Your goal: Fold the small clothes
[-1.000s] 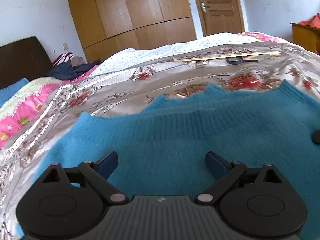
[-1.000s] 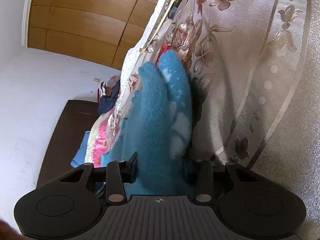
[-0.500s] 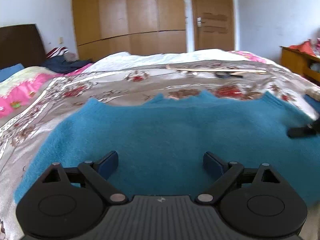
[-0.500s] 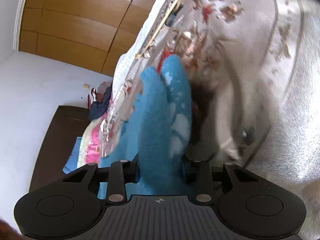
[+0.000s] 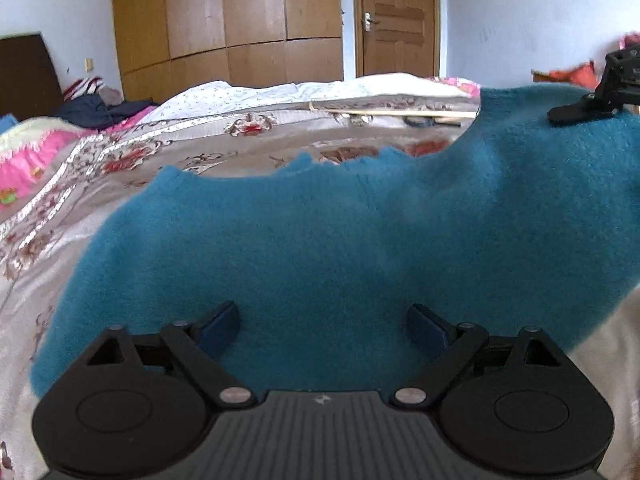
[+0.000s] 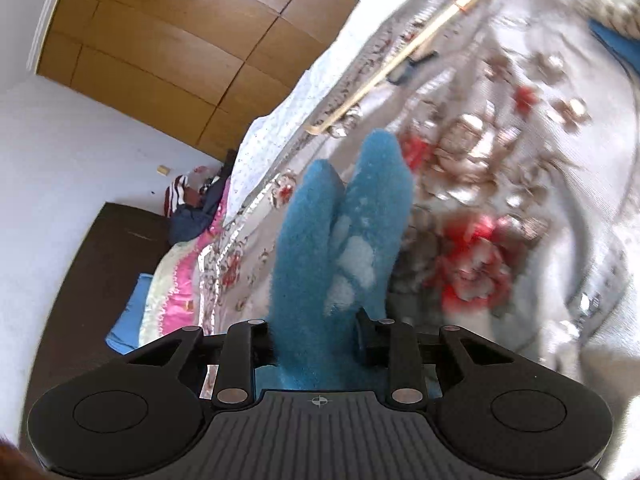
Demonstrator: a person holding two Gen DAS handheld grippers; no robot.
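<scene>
Meanwhile right gripper (image 6: 316,336) pinching teal sweater (image 5: 320,248), left gripper (image 5: 322,320) spread

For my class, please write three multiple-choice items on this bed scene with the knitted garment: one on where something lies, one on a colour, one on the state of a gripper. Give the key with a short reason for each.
1. Where does the long wooden stick lie?
A. On the floral bedspread, beyond the sweater
B. On top of the sweater
C. Leaning against the door

2. What colour is the sweater?
A. Pink
B. Teal blue
C. White

3. What is the state of the right gripper?
A. Open, holding nothing
B. Shut on the stick
C. Shut on the sweater

Key:
1. A: the left wrist view shows the stick flat on the cover behind the sweater's far edge.
2. B: both views show teal blue knit.
3. C: a bunched fold of knit rises from between its jaws, while the left gripper stands wide open over the cloth.
</scene>
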